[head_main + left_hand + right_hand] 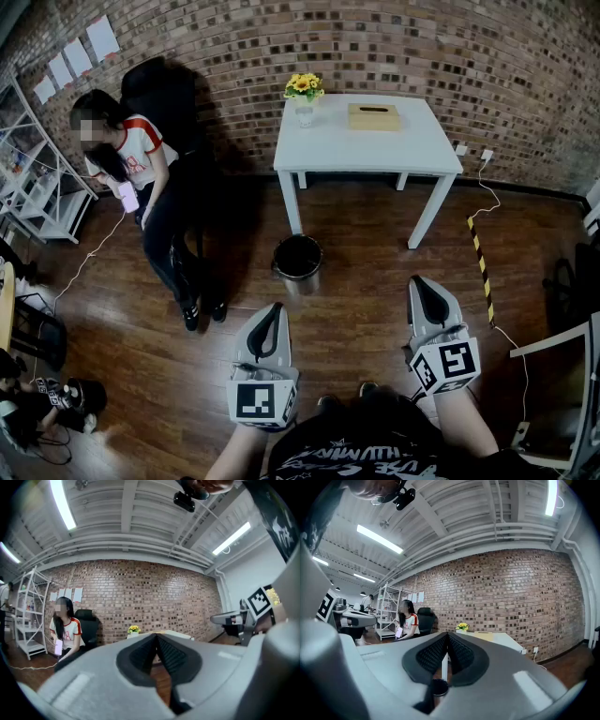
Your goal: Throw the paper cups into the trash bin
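Note:
A black trash bin (296, 256) stands on the wooden floor just in front of the white table (412, 150); the right gripper view catches its rim (439, 686) below the jaws. No paper cup shows in any view. My left gripper (273, 311) and right gripper (419, 283) are held side by side near the bottom of the head view, a short way back from the bin. Both point toward the table. The left gripper (156, 637) is shut with nothing between its pads. The right gripper (447, 635) is likewise shut and holds nothing.
A vase of yellow flowers (304, 92) and a flat yellowish box (374, 116) sit on the table. A person (141, 178) sits on a black chair at left, legs stretched toward the bin. A white shelf (33, 178) stands far left; a striped strip (480, 267) and cable lie at right.

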{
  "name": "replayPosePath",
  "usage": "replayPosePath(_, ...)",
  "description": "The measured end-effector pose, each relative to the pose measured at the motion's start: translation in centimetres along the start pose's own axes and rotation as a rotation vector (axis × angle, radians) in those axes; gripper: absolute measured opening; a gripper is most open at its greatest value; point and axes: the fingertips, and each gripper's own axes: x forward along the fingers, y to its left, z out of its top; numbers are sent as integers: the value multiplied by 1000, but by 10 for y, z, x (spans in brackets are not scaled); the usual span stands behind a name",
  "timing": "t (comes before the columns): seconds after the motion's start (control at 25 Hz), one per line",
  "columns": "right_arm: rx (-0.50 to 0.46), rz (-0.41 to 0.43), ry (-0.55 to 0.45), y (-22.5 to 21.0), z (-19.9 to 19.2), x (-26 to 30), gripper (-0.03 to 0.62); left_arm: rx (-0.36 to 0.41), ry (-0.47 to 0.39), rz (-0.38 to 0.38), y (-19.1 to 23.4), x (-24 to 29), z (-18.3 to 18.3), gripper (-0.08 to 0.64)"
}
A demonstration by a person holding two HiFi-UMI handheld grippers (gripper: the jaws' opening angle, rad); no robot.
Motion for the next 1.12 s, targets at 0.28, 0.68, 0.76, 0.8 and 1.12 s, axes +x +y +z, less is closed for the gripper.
replayPosePath(0.28,-25,-10,-18,-9,3,33,8,47,-23,-21,22,25,10,5)
replayPosePath(0.68,39,-24,-55,-93,-22,143,8,43,-4,82,34,134,-7,5)
replayPosePath(0.76,51,-16,-59,-117,-21,176,8,43,-21,121,37,165,-1,5)
replayPosePath(0.8,56,-12,-61,-128,-20,191,8,47,-28,135,36,180,1,5)
replayPosePath(1.12,84,59,-74,-199,-16,280,8,76,-23,237,36,276,10,5)
